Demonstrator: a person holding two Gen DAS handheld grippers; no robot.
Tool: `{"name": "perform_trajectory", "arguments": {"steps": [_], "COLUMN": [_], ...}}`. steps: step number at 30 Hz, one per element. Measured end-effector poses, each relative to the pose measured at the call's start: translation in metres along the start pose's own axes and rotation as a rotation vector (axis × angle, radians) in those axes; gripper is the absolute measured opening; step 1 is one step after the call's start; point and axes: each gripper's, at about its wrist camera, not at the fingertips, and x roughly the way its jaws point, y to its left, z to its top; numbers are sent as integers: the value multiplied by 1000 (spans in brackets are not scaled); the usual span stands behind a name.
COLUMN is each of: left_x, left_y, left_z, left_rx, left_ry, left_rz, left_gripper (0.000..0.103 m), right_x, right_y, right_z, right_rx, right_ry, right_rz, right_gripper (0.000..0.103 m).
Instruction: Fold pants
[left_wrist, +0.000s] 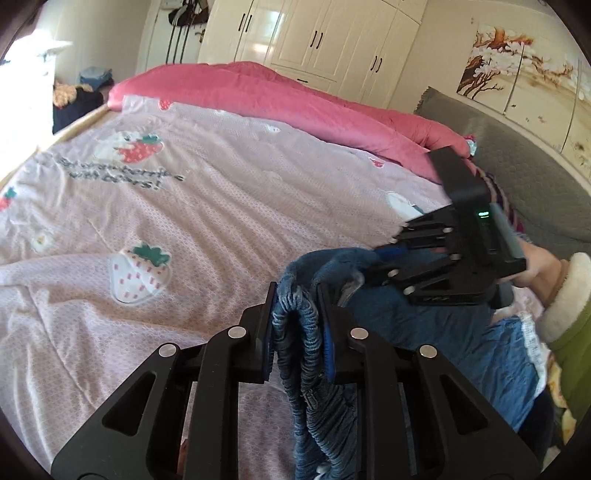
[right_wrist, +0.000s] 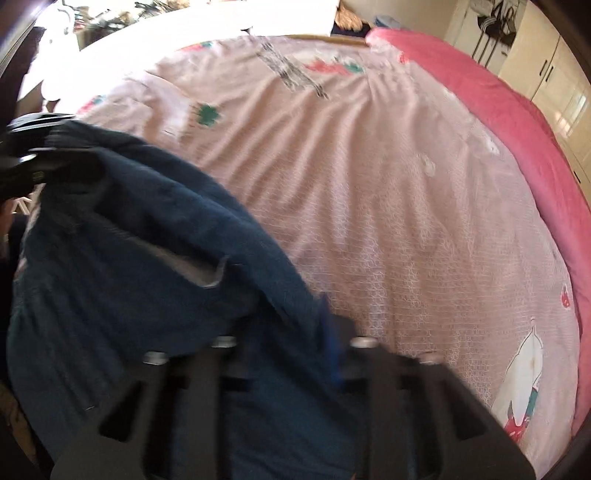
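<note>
Both tongs clench the pants (left_wrist: 306, 332): left tongs (left_wrist: 297, 328) grip the elastic waistband, right tongs (left_wrist: 373, 266) just beside, denim hanging over the bed's (left_wrist: 184, 221) near edge.

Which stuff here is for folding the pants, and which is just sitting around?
For the job:
blue pants
left gripper, clamped on the gathered waistband
right gripper, clamped on the pants
pink strawberry bedspread, the folding surface

Just lying about:
pink quilt
white wardrobe
tree painting
</note>
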Motion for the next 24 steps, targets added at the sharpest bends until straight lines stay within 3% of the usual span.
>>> {"name": "perform_trajectory", "arguments": {"steps": [7,14,19,24], "left_x": [-13,-45,-83,-110], "left_y": [-5,-31,-56,-70], "left_z": [-4,-18,-46,-89], "left_rx": [24,138,250,265], "left_ry": [-31,-126,-202,-151], "left_rz": [23,41,20,-15], "left_gripper": [14,14,14,15], "right_x": [-66,-136,-164,-159], "right_y": [21,84,135,185], "right_z": [-19,-60,-98,-135], "right_rx": [40,43,64,60], "right_ry": [-156,-282,-310,-271], "right_rz": [-89,-126,-117,-66], "right_gripper": [8,8,8,8]}}
